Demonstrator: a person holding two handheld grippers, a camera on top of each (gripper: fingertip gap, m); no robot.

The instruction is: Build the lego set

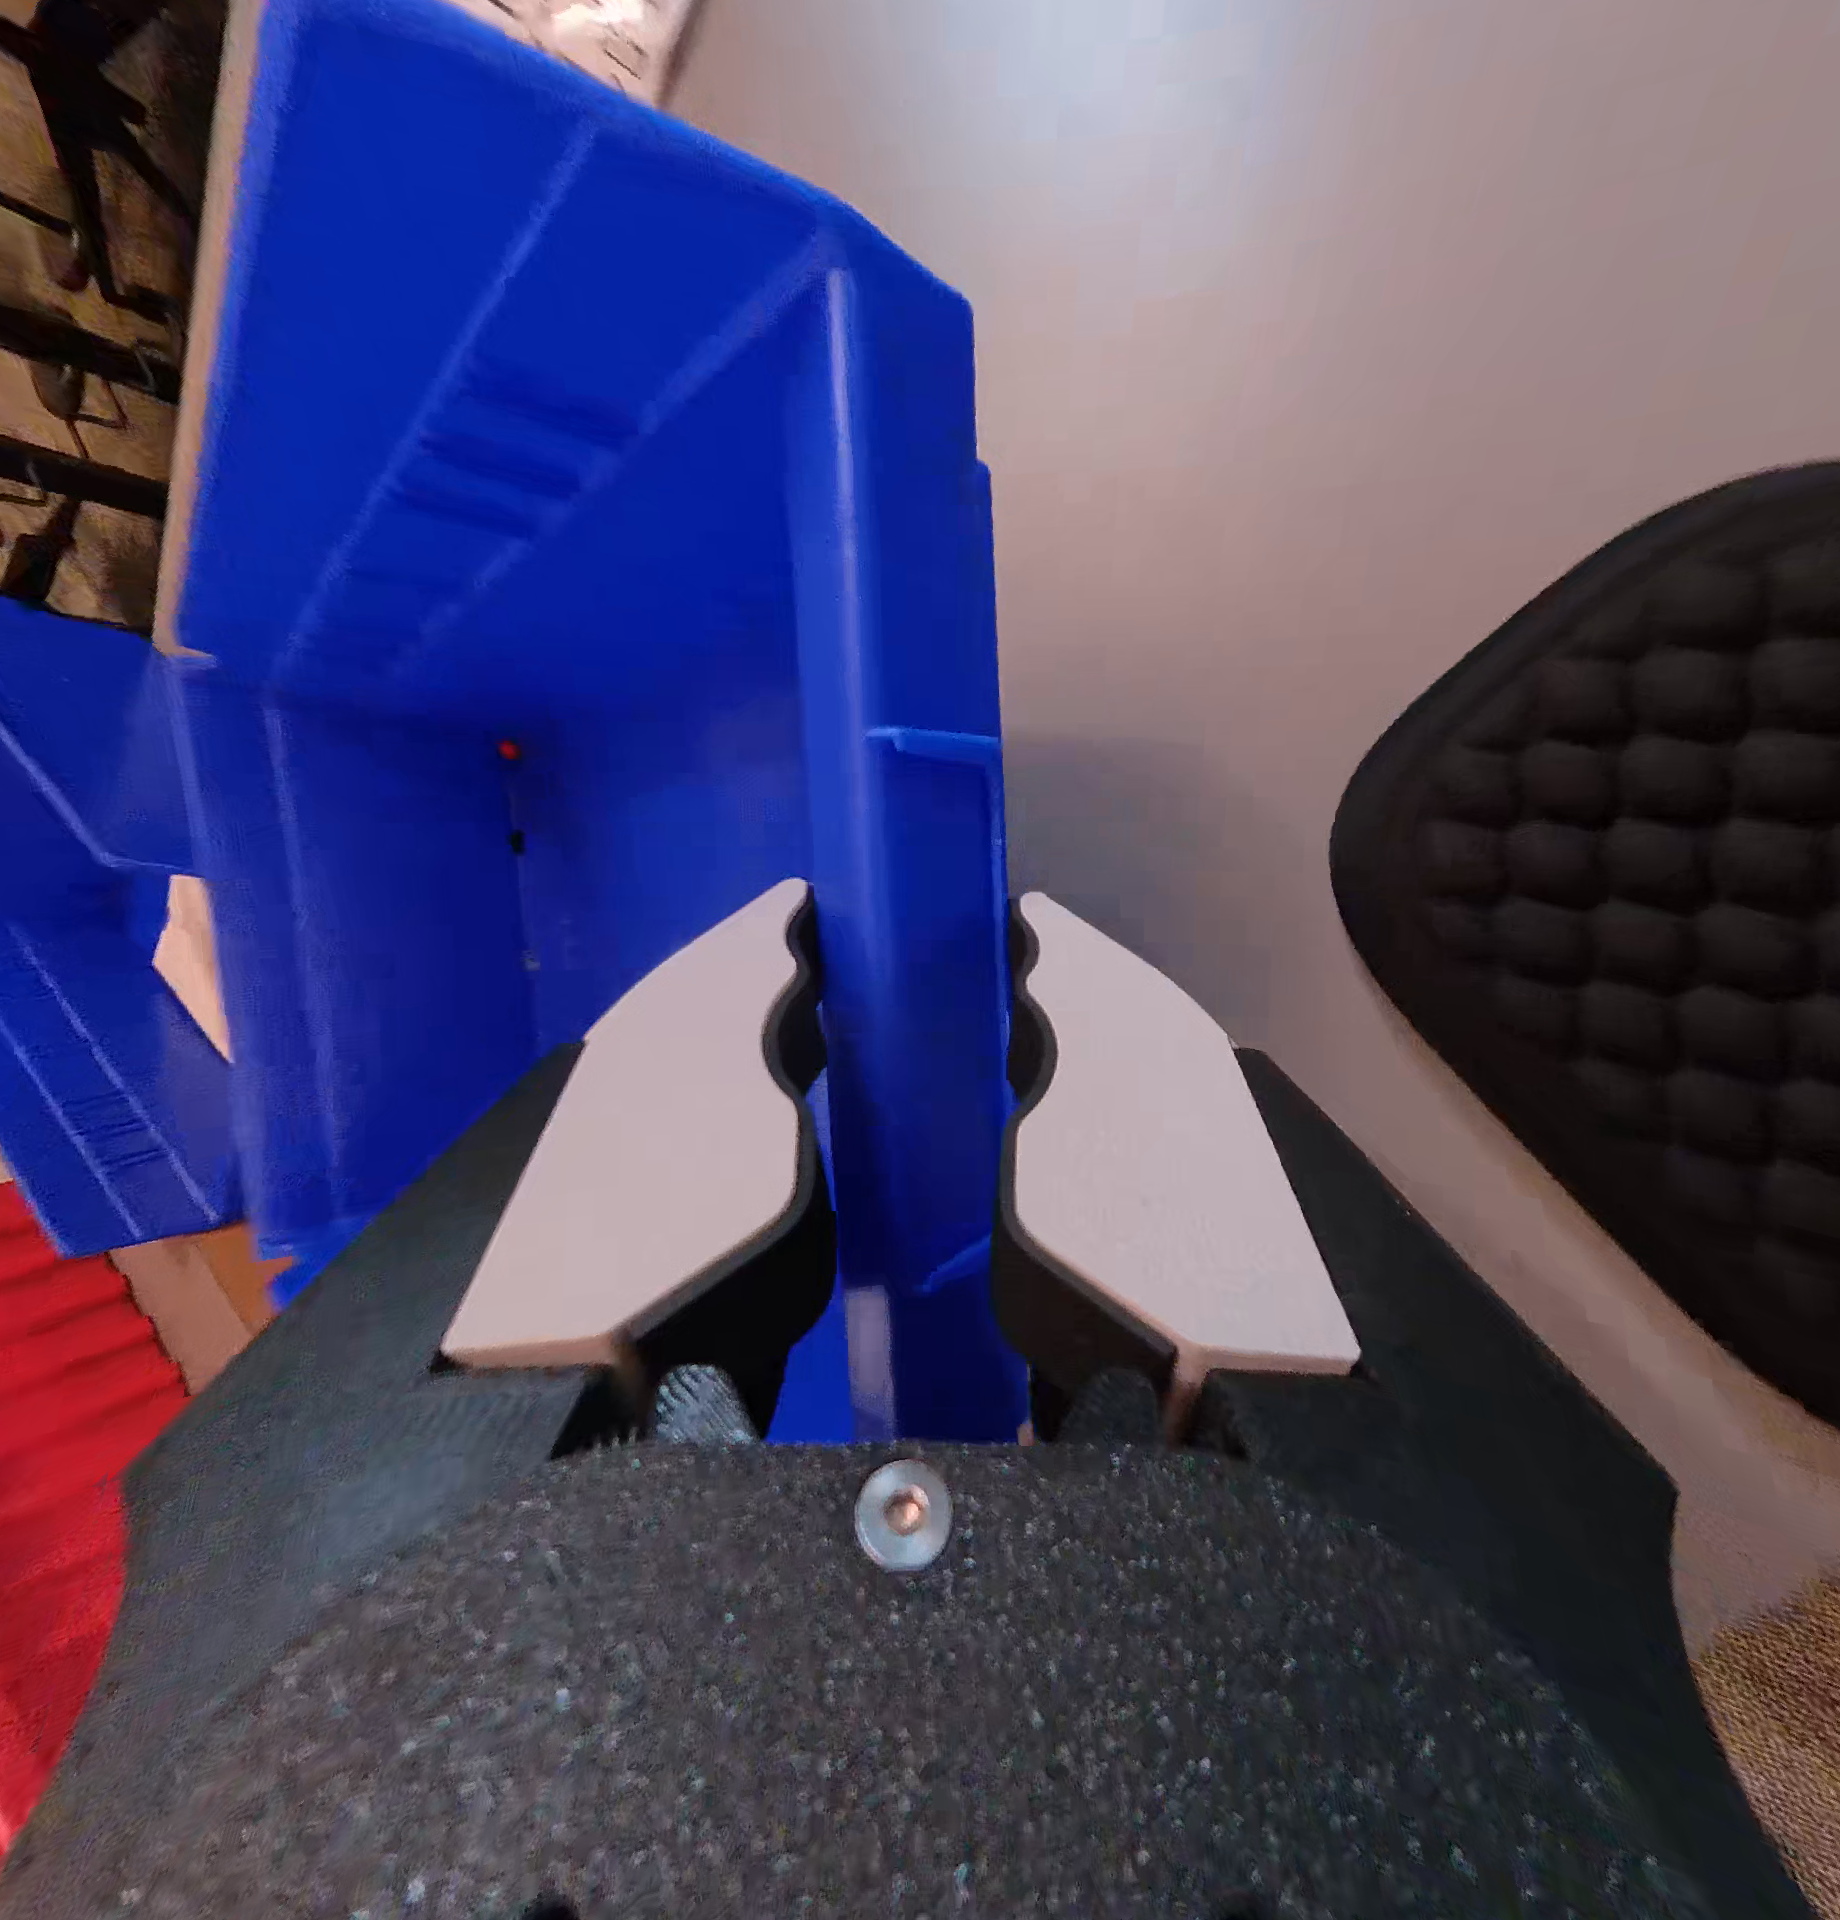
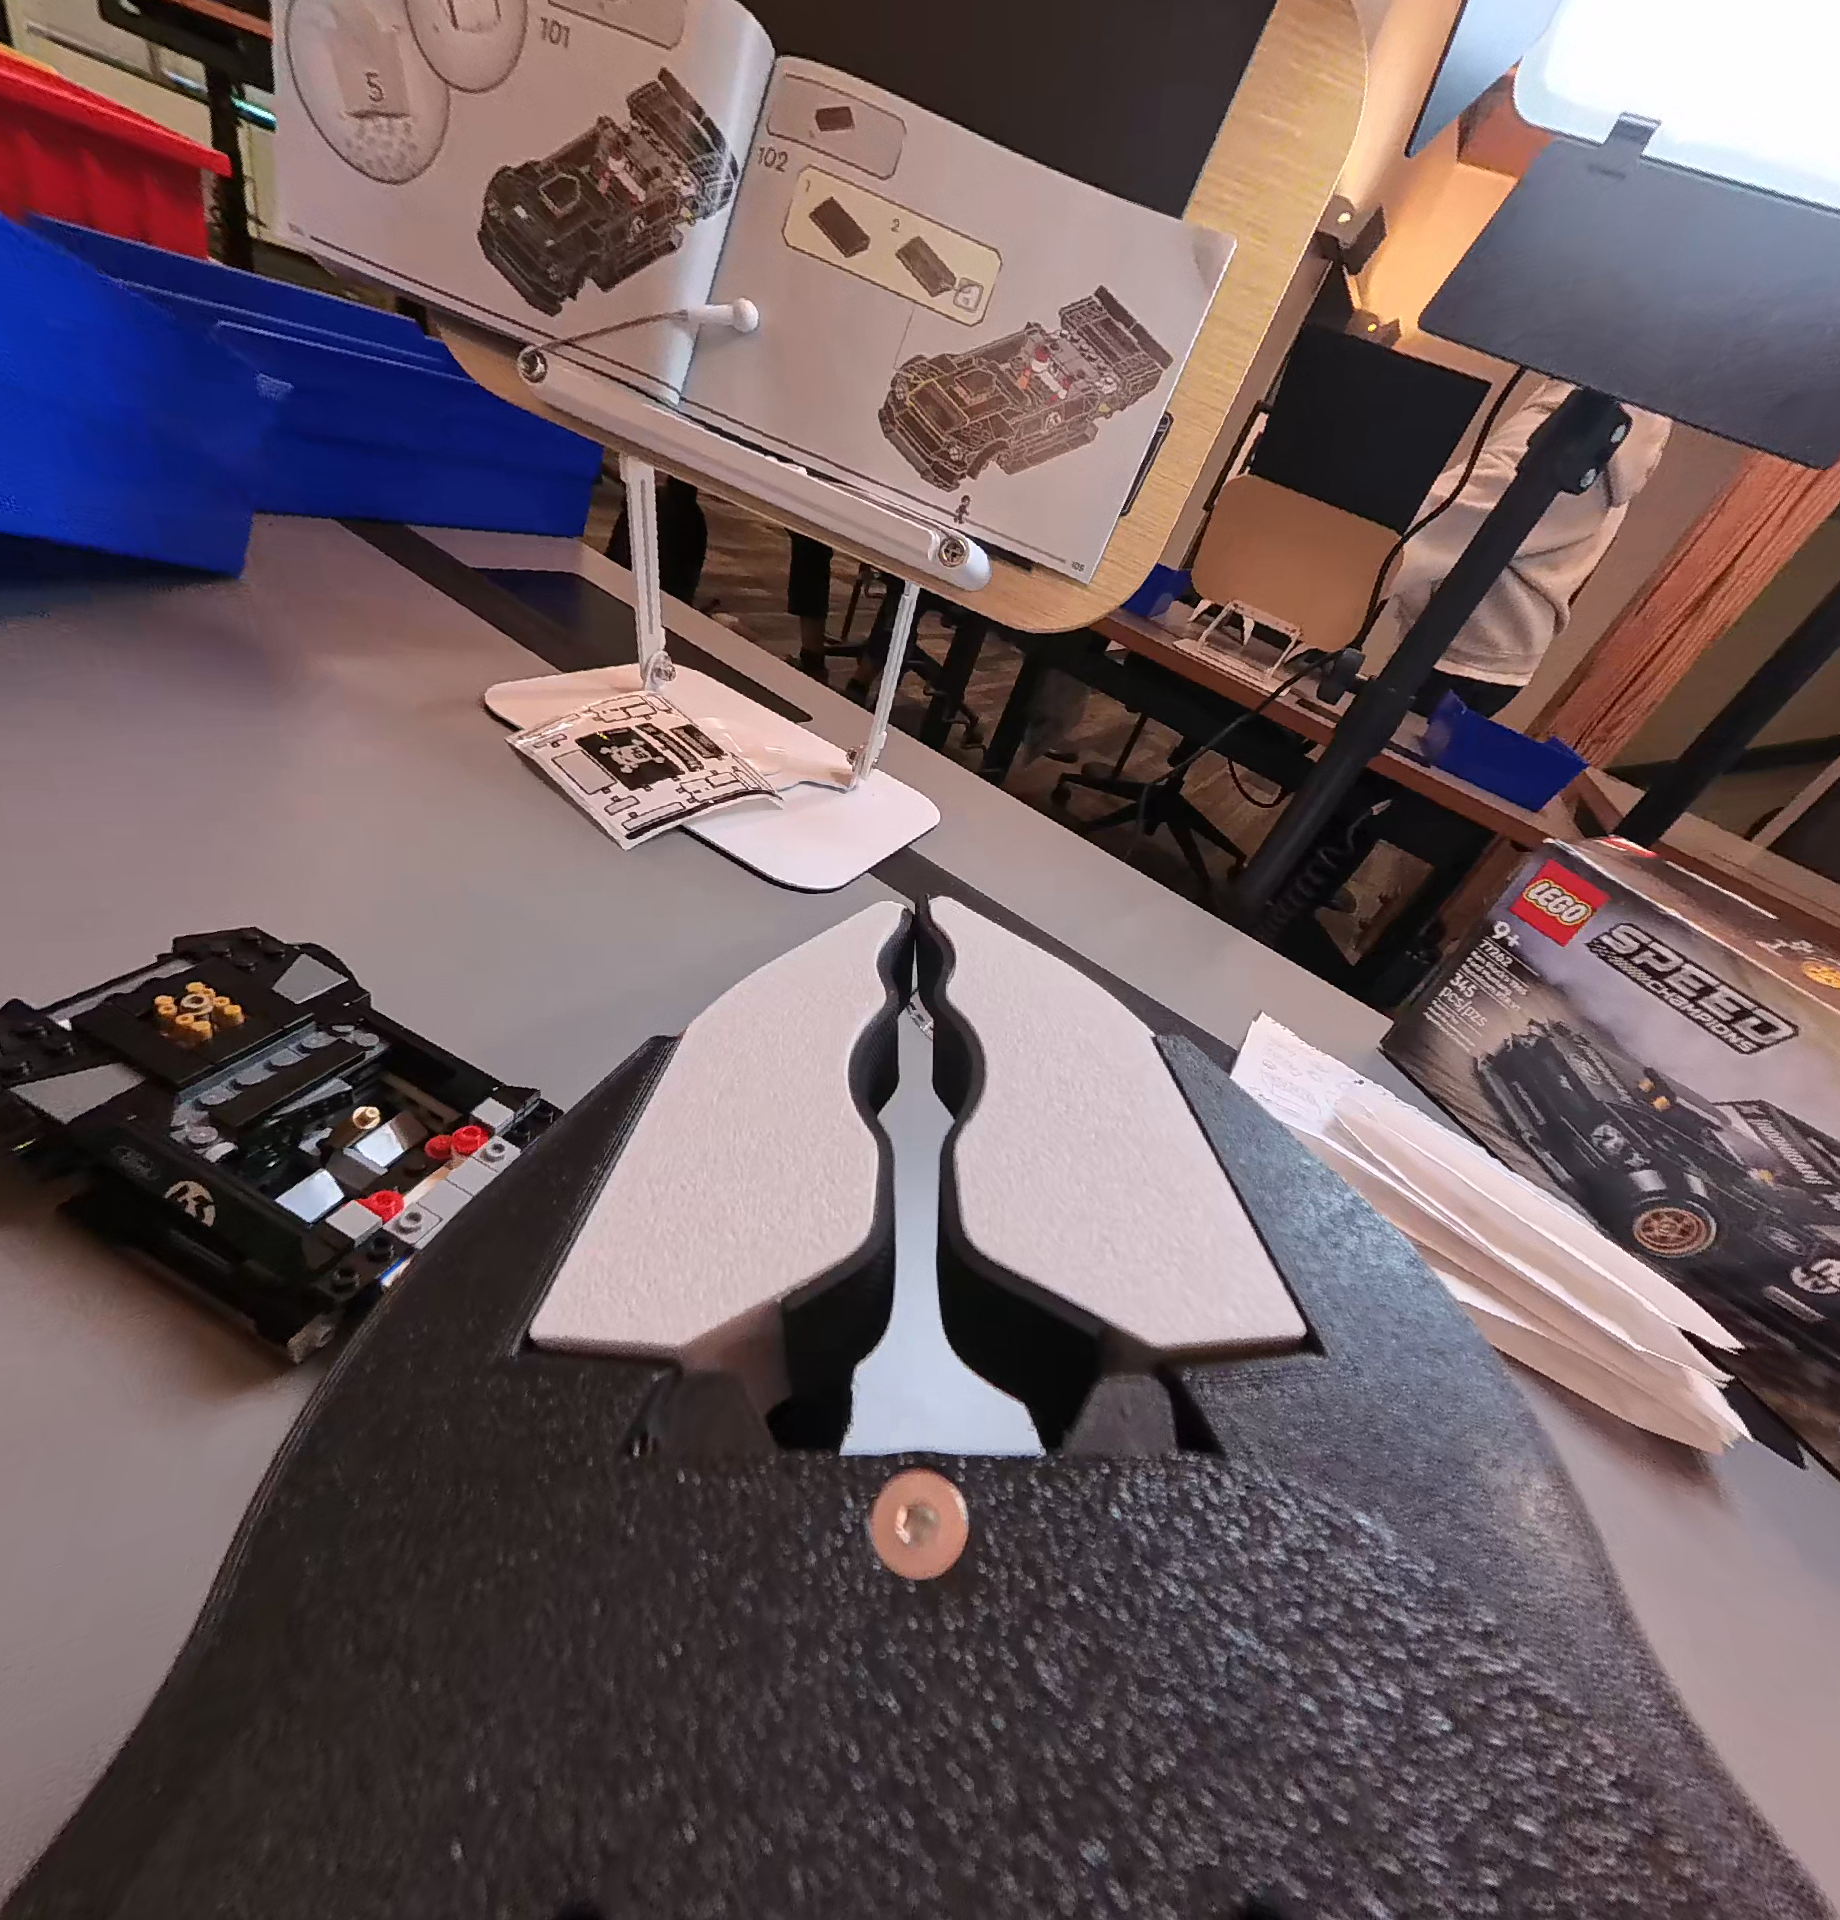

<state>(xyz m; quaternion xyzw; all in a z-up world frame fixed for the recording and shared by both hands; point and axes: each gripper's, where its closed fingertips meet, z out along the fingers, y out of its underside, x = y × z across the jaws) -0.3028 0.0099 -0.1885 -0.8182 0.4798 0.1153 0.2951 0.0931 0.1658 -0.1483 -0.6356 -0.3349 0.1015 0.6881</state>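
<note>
Left hand-held gripper (image 1: 911, 1039) clamps blue bin (image 1: 583, 623) wall; right hand-held gripper (image 2: 916, 935) closed, empty. Tip bin slowly, keep grip firm; car (image 2: 241, 1132) waits on table (image 2: 324, 727).

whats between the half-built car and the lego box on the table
The right gripper, fingertips nearly shut, and a stack of white paper bags beside the box; the car lies left. Right wrist view.

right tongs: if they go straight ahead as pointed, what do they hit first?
Probably the white stand base on the table, with the sticker sheet lying on its near edge. The right tongs are shut with nothing held, and bare grey table lies between. Depth is unclear, so they might meet the table first.
</note>
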